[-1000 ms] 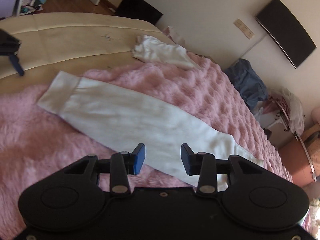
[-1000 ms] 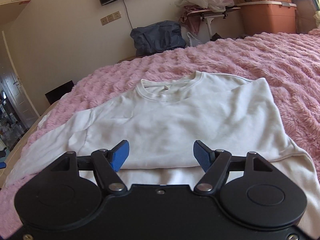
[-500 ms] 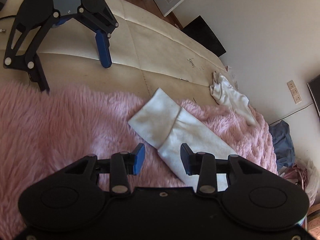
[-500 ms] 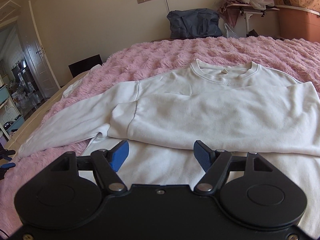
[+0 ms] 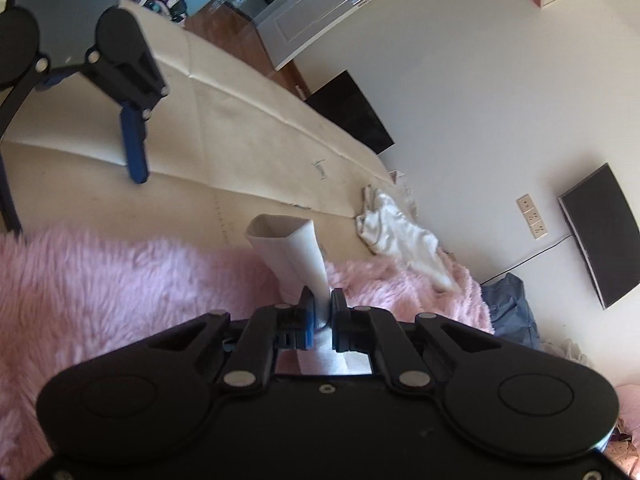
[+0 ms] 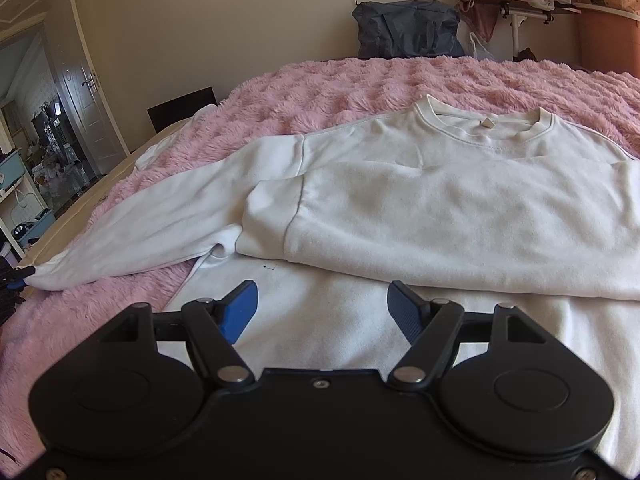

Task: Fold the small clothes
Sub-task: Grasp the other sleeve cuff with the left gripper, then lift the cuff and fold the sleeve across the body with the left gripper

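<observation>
- The white long-sleeved cotton sweatshirt (image 6: pixel 460 216) lies flat, neck away from the right wrist camera, on the fluffy pink blanket (image 6: pixel 344 88) that covers the bed.
- One sleeve is already folded across the sweatshirt's chest (image 6: pixel 440 224), its cuff ending near the sweatshirt's far-side armpit; that half of the fold looks done.
- The other sleeve (image 6: pixel 152 224) is stretched out sideways from the sweatshirt over the blanket, not yet folded in.
- The left gripper (image 5: pixel 320 312) is closed on that sleeve just behind the ribbed cuff (image 5: pixel 284 240), which stands up beyond its fingertips.
- The right gripper (image 6: pixel 322 306) hovers with jaws wide over the sweatshirt's lower body, holding nothing.
- Judged from this, what is left is carrying the gripped sleeve across the sweatshirt, then folding the body itself.
- Beyond the sweatshirt's outstretched sleeve, a second crumpled white garment (image 5: pixel 400 236) lies at the blanket's edge on the cream mattress (image 5: pixel 248 136), well clear of the fold.
- A dark blue bag (image 6: pixel 408 28) sits past the sweatshirt's collar against the wall.
- Nothing lies on the sweatshirt's chest to block the sleeve's path; the right gripper above the hem could get in the way.
</observation>
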A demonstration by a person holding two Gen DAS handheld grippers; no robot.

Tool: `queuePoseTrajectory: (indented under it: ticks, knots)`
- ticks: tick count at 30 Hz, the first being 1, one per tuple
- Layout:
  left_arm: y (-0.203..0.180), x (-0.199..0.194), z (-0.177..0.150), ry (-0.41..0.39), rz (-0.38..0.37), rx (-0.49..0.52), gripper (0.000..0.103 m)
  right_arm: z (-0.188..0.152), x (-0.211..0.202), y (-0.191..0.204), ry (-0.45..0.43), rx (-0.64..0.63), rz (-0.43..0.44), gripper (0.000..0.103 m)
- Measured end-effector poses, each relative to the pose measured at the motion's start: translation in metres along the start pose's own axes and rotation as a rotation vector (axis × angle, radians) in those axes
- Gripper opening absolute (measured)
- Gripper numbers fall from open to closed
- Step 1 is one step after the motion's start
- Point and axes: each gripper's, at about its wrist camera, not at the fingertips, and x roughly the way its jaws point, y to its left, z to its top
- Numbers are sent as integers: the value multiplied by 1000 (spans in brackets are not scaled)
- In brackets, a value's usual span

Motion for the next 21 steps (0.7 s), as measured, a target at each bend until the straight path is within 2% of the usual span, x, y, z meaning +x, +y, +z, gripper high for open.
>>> queuePoseTrajectory:
  ticks: [5,11,16,21]
  knots:
    - [-52,-14,3,-18,-120,14,4,0,-10,-10,-15,22,-3,73]
    - [-147,-34,-18,31,-339,101,4,3,-39,-36,-59,57,-20,73]
    - [-226,-42,-66,136,-519,149,4,6,-71,-63,-105,79,-39,74]
    - [-293,-42,-148,276,-655,164,4,3,-102,-94,-144,113,-65,75]
